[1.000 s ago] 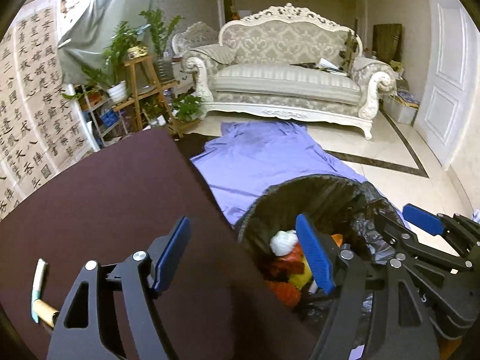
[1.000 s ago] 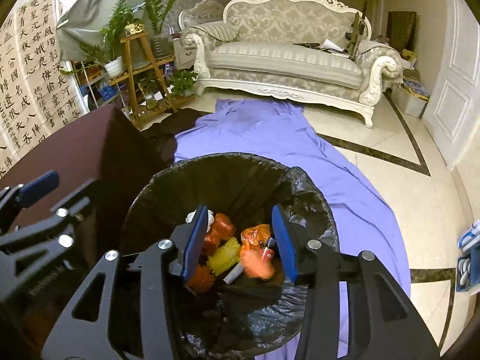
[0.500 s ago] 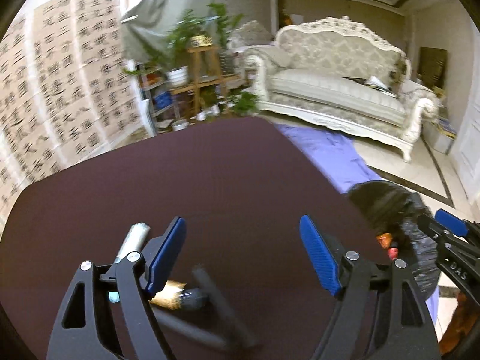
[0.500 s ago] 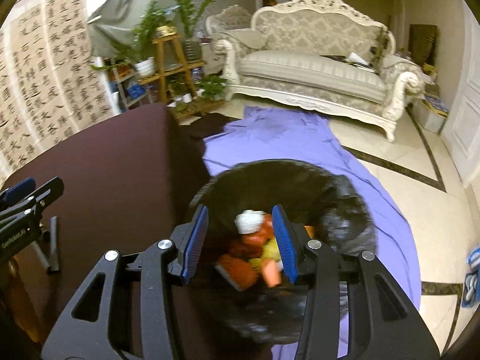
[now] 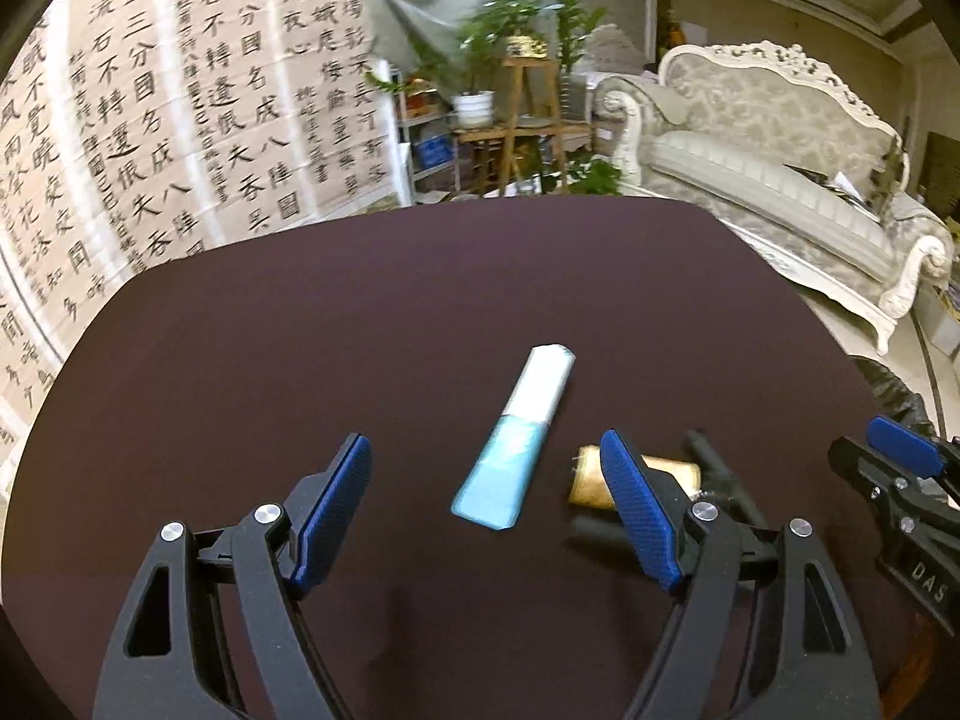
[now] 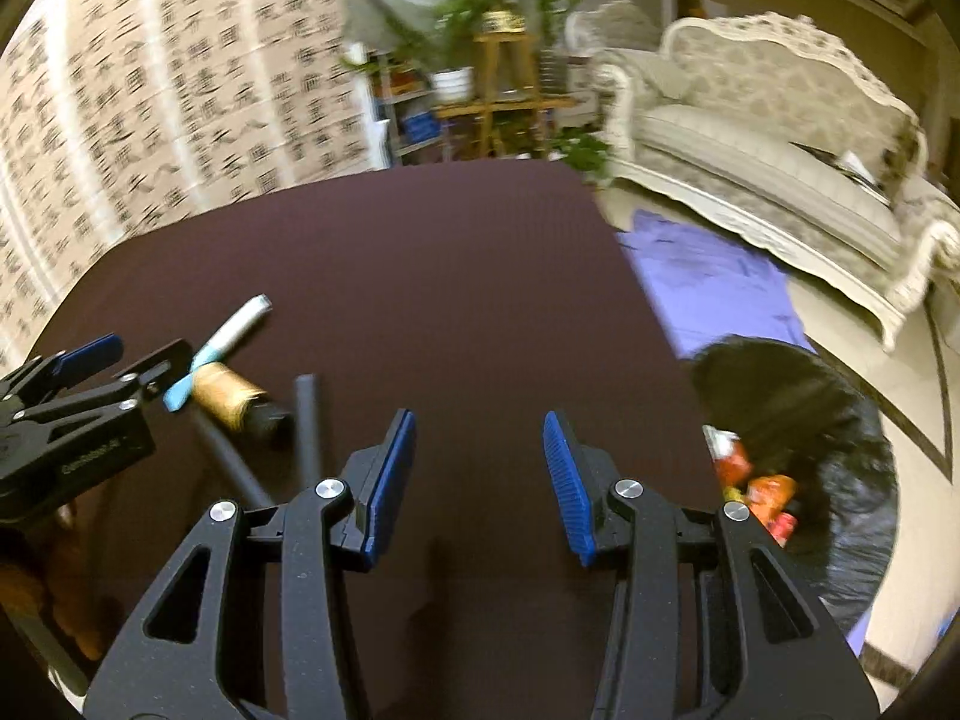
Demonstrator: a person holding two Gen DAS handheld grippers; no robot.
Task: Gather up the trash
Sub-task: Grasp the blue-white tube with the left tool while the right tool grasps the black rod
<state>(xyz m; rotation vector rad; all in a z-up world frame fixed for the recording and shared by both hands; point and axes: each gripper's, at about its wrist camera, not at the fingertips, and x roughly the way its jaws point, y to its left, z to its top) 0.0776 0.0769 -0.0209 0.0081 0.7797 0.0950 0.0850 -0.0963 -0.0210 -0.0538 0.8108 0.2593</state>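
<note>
Already binned: lying in the black-bagged round trash bin [image 6: 798,420] beside the table's right edge, several orange, red and white scraps [image 6: 756,480]; bin looking part-filled, contents blurred.
Still on the dark maroon cloth-covered table [image 5: 420,276]: lying toward the near right part of the surface, a flat white-and-turquoise squeeze tube [image 5: 516,438], a gold-wrapped short cylinder with a black end [image 6: 231,399], and two slim dark rods [image 6: 306,426].
Tube: resting flat, white end pointing toward the far edge, turquoise end toward the near edge; untouched.
Gold cylinder: lying just right of the tube, partly hidden in the left wrist view by a blue pad; touching or crossing one dark rod, hard to tell which.
Left gripper [image 5: 486,510]: hovering over the near part of the table, jaws standing wide, nothing clamped; tube's turquoise end showing in the gap, pads apart from it.
Right gripper [image 6: 480,480]: hanging over bare cloth near the table's right edge, jaws at a narrower gap, carrying nothing.
Progress, as a judgement: sitting somewhere past the middle, with some trash dropped and about four pieces waiting.
Step in hand, as a judgement: lining up on the tube for the coming pickup, then carrying it over the right edge to the bin.
</note>
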